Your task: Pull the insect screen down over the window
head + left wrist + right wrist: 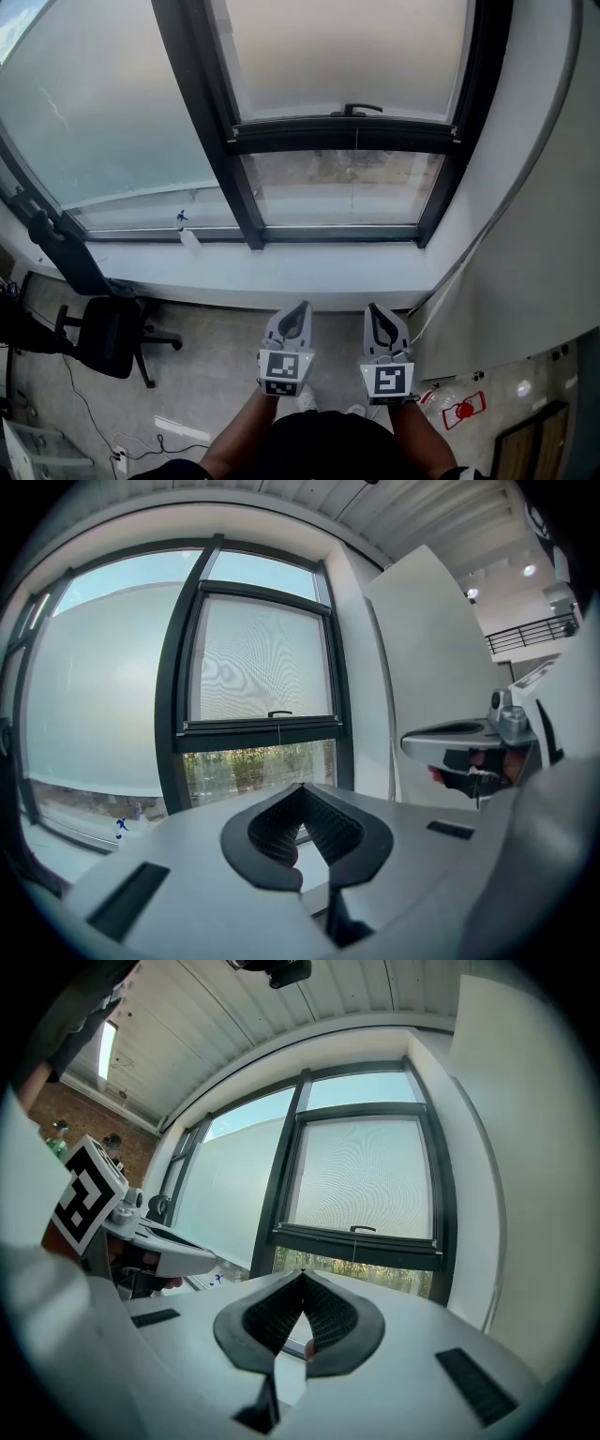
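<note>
Grey mesh insect screen (347, 56) fills upper part of black-framed window (246, 202). Small white spray bottle (188, 236) stands on white sill (309, 277), left of screen. Black office chair (108, 336) on floor, below-left. Left gripper (302, 309) and right gripper (373, 311) side by side before sill.

Two grippers (301, 307) (374, 309); one insect screen (347, 56); one office chair (105, 339); perhaps one spray bottle (188, 236)

An office, by the look: wheeled swivel chair (109, 339); tall dark-framed windows (122, 108).
</note>
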Motion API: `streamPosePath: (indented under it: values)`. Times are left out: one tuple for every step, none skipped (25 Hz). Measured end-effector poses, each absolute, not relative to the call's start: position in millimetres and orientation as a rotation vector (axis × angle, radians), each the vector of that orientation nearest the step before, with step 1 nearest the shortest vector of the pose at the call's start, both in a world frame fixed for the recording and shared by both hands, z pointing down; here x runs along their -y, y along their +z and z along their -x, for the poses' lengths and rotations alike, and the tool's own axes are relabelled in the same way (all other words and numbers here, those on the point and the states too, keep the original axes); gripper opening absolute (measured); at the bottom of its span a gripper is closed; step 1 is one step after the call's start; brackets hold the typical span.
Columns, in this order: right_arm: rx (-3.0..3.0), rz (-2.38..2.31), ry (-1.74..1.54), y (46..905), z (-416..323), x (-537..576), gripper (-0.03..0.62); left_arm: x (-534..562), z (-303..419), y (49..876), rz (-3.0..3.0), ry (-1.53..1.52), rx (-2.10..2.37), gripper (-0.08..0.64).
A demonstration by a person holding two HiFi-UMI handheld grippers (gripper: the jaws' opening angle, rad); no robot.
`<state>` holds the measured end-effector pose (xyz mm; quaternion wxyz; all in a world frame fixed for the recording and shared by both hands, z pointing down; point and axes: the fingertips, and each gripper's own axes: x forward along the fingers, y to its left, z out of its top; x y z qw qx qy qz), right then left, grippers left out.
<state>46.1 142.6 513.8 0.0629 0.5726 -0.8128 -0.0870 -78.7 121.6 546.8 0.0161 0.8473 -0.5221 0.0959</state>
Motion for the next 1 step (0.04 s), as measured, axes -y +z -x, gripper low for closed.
streamPosePath:
  values:
    - [2.455, -1.728, -0.265, 514.4, -46.4, -142.6, 0.003, -121.7, 78.5, 547.4, -2.632, 0.301, 1.624, 0.003]
